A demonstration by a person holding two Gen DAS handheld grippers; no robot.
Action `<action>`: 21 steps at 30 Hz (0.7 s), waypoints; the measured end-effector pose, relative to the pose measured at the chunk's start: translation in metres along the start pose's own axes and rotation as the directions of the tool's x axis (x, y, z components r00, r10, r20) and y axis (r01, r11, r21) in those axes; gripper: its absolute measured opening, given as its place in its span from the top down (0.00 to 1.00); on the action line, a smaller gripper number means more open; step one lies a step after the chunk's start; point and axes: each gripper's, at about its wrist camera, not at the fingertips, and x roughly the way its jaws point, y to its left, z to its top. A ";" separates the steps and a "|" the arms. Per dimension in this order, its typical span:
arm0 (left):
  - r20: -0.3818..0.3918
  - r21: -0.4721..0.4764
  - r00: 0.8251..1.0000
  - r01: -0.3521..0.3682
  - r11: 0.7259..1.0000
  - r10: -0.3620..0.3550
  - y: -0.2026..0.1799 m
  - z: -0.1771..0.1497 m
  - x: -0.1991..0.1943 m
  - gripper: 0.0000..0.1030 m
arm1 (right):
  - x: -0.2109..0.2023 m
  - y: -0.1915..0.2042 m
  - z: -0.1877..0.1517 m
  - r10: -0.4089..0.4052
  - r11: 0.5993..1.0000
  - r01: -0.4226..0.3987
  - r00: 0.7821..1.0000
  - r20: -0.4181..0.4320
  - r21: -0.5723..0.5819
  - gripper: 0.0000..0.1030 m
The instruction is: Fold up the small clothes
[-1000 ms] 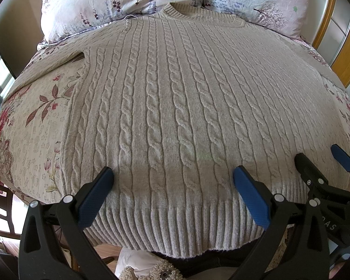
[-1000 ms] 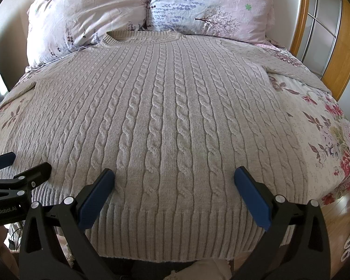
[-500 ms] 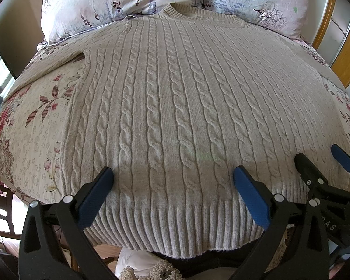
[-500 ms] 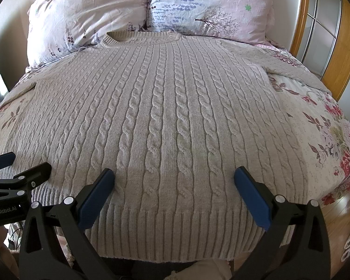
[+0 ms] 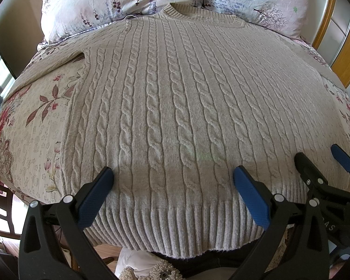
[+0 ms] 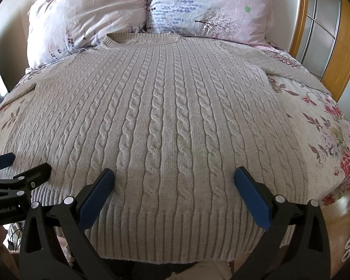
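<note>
A beige cable-knit sweater (image 5: 170, 107) (image 6: 172, 121) lies flat and face up on the bed, collar toward the pillows, ribbed hem hanging over the near edge. Its sleeves spread out to both sides. My left gripper (image 5: 173, 186) hovers open above the hem's left half, blue pads wide apart, nothing between them. My right gripper (image 6: 173, 186) hovers open above the hem's right half, likewise holding nothing. Each gripper shows at the edge of the other's view: the right one (image 5: 324, 163), the left one (image 6: 18, 165).
Two floral pillows (image 5: 119, 2) (image 6: 210, 7) stand behind the collar. The floral bedspread (image 5: 30, 126) (image 6: 326, 135) shows on both sides. A wooden wardrobe frame (image 6: 301, 16) stands at the right; a chair (image 5: 0, 210) and a plush toy (image 5: 151, 273) sit below the bed's near edge.
</note>
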 end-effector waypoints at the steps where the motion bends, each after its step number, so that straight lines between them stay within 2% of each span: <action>1: 0.000 0.000 1.000 0.000 1.000 0.000 0.000 0.000 0.000 0.02 | 0.000 0.000 0.000 0.000 1.000 0.000 1.000 0.000 0.000 0.01; 10: -0.006 0.003 1.000 0.001 1.000 -0.001 0.000 0.000 0.000 0.02 | 0.000 0.002 0.001 0.005 1.000 -0.005 1.000 -0.010 -0.008 0.01; 17: -0.037 0.014 0.999 0.005 1.000 -0.004 0.000 0.008 0.004 0.02 | 0.003 0.002 0.003 0.022 0.999 -0.023 1.000 -0.021 -0.032 0.01; 21: -0.073 0.039 0.997 0.018 0.999 -0.015 -0.001 0.013 0.007 0.02 | 0.003 0.001 0.001 0.055 0.996 -0.054 0.998 0.005 -0.071 0.01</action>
